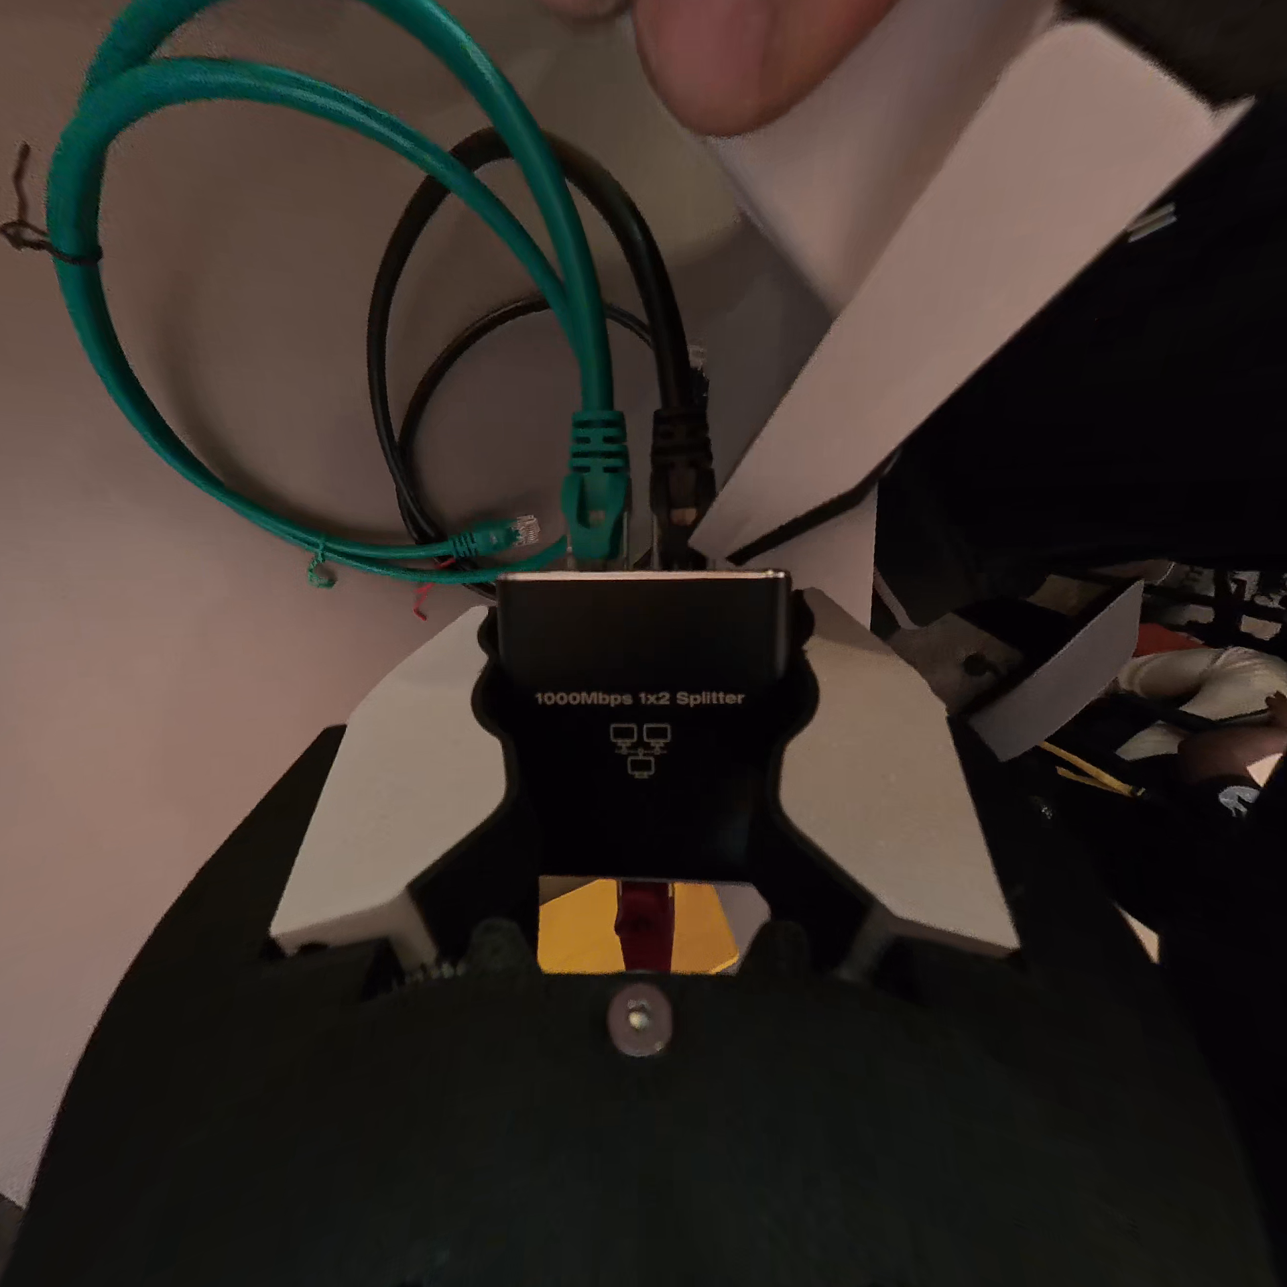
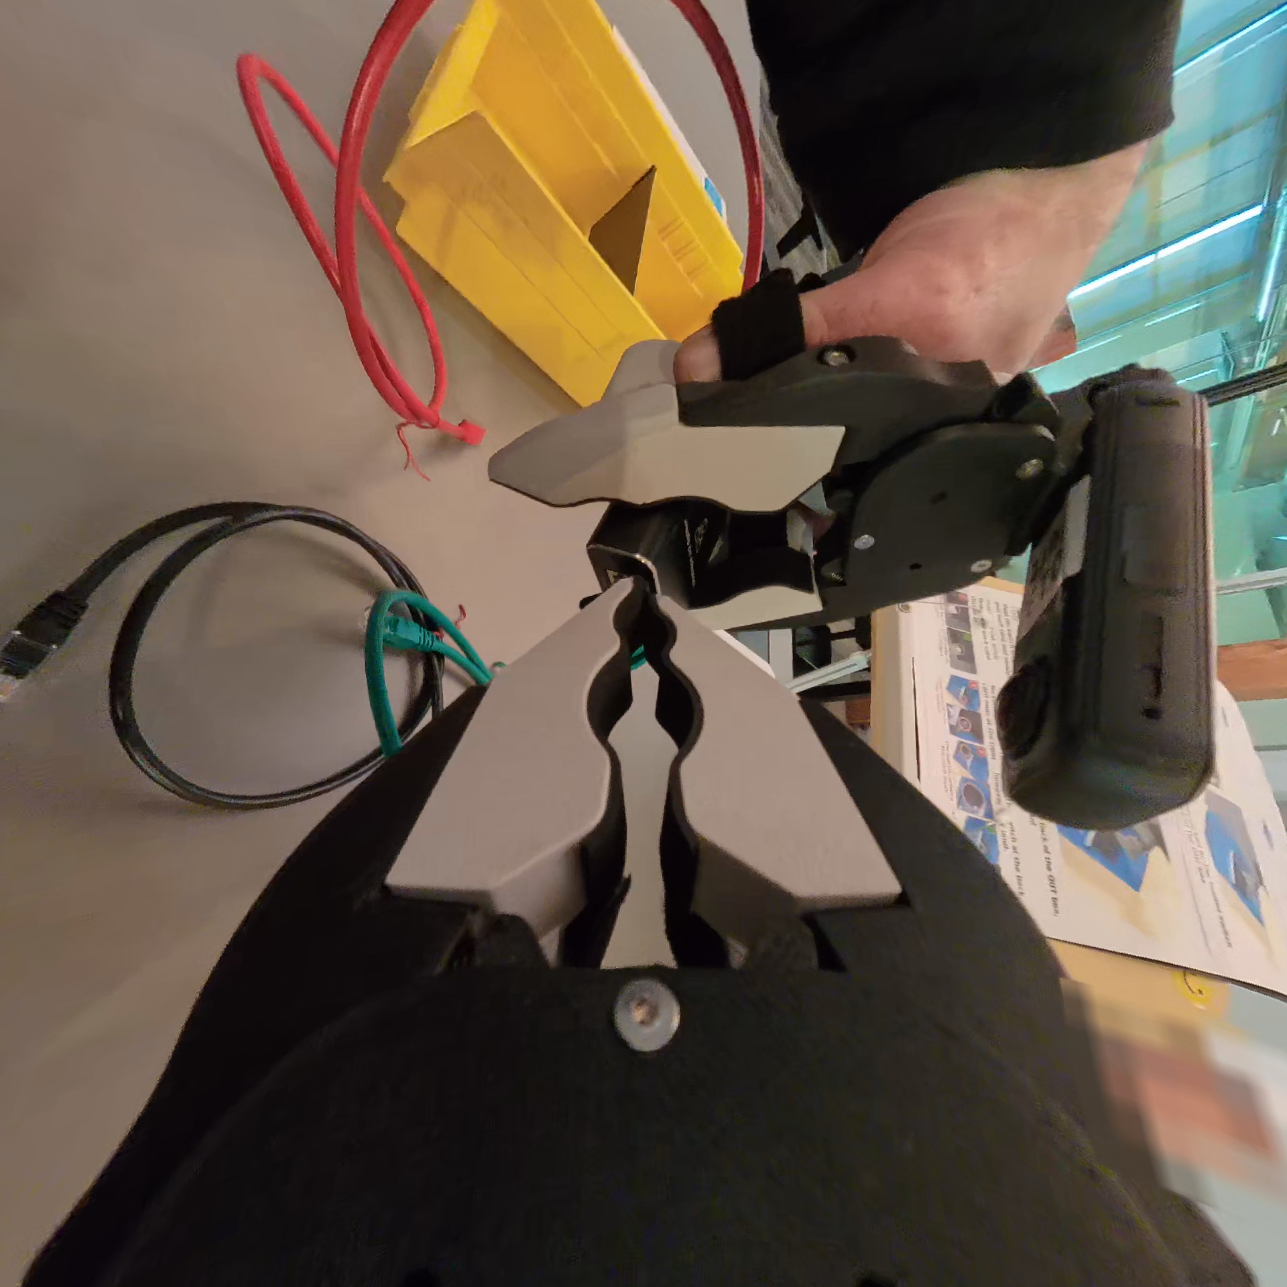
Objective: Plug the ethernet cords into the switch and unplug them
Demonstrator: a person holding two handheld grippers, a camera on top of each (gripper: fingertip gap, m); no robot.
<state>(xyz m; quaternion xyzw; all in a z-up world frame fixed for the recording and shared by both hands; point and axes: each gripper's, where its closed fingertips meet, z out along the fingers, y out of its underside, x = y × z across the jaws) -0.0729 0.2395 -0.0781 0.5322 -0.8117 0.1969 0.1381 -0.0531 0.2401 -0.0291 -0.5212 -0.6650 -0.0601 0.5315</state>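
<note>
Surroundings: flat grey tabletop [image 2: 174, 313] below both tools.
Red cord: thin red ethernet cable [image 2: 348, 244] looped on the table, well ahead and left of the right gripper's tips, partly round the bin.
Yellow bin: open yellow plastic bin [image 2: 557, 209] far ahead of the right tool, just beyond the left tool.
Black cord: round black ethernet cable [image 2: 132, 710] coiled left of the right gripper, its free plug [image 2: 31, 644] lying farthest left.
Green cord: teal-green ethernet cable [image 1: 139, 348] looping ahead and left of the left gripper; a loose green plug [image 1: 498, 536] resting on the table just short of the switch.
Papers: printed sheets [image 2: 1044, 801] to the right of the right tool, under the left tool's black camera body [image 2: 1107, 613].
Obstruction: right tool crossing directly in front of the ports in the left wrist view, hiding part of the black plug.
Switch: small black metal box-shaped switch [image 1: 641, 731], lifted off the table, with a green plug [image 1: 595, 487] and a black plug [image 1: 682, 466] seated side by side in its far face.
Left gripper [image 1: 642, 630]: clamped on the switch, one grey finger against each side.
Right gripper [image 2: 637, 592]: nearly shut, tips at the ported face and closed on the black plug.
Hand [image 2: 961, 271]: wrapped over the left tool.
</note>
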